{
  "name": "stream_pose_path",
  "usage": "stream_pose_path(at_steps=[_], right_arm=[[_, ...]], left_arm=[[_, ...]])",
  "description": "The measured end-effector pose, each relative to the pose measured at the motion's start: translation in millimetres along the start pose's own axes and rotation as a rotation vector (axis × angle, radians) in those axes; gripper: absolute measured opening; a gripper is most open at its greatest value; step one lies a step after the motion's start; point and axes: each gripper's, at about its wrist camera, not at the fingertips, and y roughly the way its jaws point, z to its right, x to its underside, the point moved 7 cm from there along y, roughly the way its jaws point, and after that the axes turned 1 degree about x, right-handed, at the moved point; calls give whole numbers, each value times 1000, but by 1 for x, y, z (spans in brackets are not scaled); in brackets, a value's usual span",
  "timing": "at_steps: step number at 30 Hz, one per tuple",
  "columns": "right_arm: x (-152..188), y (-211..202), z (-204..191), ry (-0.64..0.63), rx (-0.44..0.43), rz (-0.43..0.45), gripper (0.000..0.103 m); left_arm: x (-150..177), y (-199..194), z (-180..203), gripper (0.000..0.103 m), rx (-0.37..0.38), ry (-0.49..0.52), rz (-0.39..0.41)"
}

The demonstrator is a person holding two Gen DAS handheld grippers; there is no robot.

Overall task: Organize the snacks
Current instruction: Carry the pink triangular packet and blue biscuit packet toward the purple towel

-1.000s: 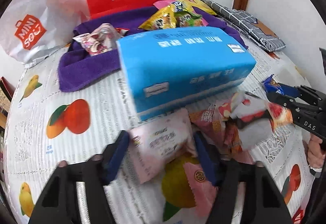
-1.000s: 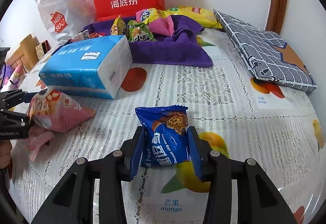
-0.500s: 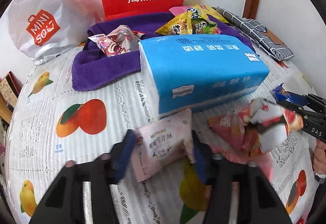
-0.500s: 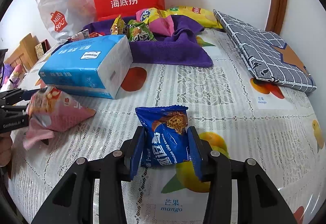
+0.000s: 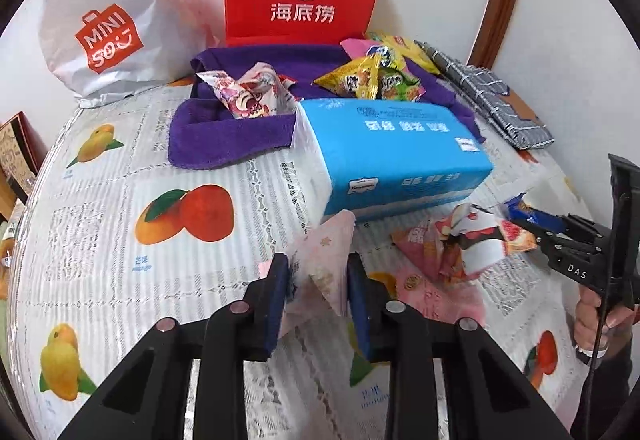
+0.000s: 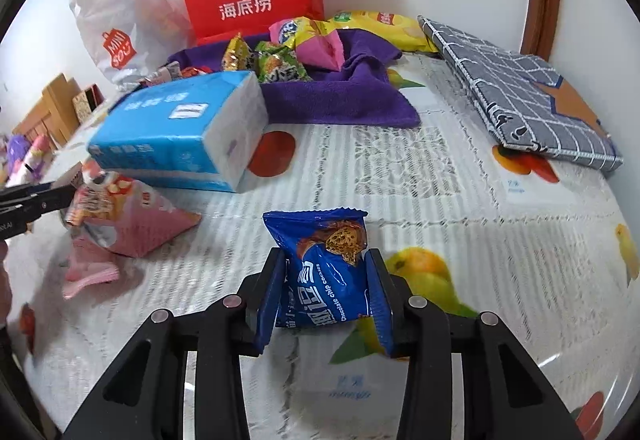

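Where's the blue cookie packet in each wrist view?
Left wrist: blue cookie packet at right edge, only its end showing beyond the right tongs.
Right wrist: bottom centre, clamped in those tongs.
Shared landmark: blue tissue pack.

Pale pink pack [image 5: 320, 264] pinched upright, just in front of tissue box [image 5: 392, 152]. Blue cookie pack [image 6: 330, 272] – upright, w/ crumpled pink packs [image 6: 132, 224] by box's front; more behind it.
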Motion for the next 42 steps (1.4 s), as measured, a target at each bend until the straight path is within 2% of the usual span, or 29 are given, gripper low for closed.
stream_pose_path(at_steps=[6, 16, 24, 30, 35, 42], right_arm=[[-2, -17, -8, -19, 7, 11, 40], [-11, -41, -12, -37, 11, 20, 40], [-35, -53, -22, -37, -12, 73, 40], [-72, -54, -32, -38, -9, 103, 40], [-119, -51, -36, -34, 2, 136, 40], [-183, -36, -36, -22, -6, 150, 40]], left_arm=[[1, -9, 1, 22, -10, -5, 7], [-1, -25, 3, 22, -6, -19, 6], [-25, -37, 8, 22, 38, -31, 44], [-59, -37, 8, 22, 39, -27, 69], [-89, -34, 4, 22, 9, -27, 86], [-134, -28, -8, 22, 11, -57, 98]])
